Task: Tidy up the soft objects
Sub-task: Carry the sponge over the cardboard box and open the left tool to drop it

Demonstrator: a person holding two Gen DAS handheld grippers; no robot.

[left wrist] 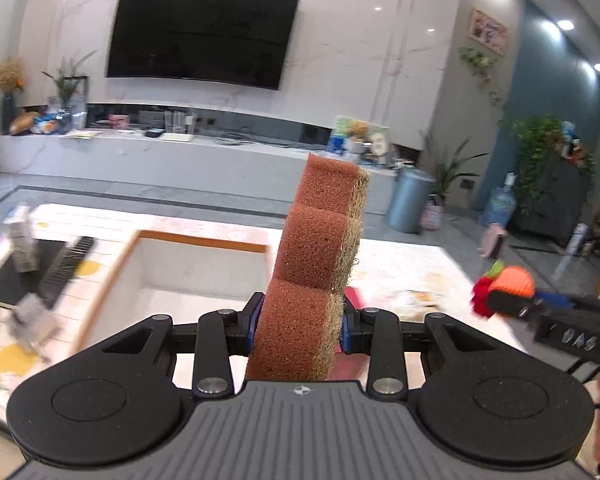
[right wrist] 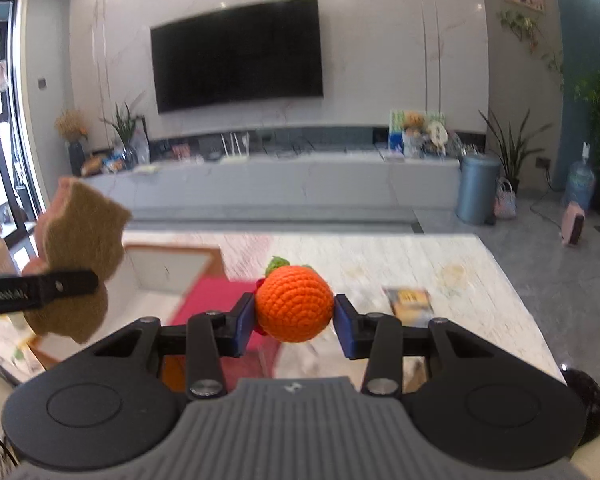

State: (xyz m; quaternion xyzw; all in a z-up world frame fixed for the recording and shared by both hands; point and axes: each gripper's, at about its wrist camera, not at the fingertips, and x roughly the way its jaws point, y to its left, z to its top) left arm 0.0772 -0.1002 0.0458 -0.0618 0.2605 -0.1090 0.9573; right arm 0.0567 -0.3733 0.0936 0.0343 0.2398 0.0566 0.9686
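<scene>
Between the left gripper (left wrist: pixel 299 332) pads a brown scouring sponge (left wrist: pixel 314 264) is clamped at its lower end, its long axis upright and leaning slightly right, free above the table. Alongside, the right gripper (right wrist: pixel 294 314) squeezes an orange crocheted ball (right wrist: pixel 294 304), green leaf tip pointing away. Beyond both lies the marble table (right wrist: pixel 380 252) with a wood-rimmed white tray (left wrist: pixel 204 264), then open floor and the TV (left wrist: pixel 204 32) wall.

Left black plastic tongs (left wrist: pixel 298 330): blue pads, silver screws showing, grey ribbed base bearing small emblem. Right black plastic tongs (right wrist: pixel 294 322): matching build; white lettering showing along finger.
</scene>
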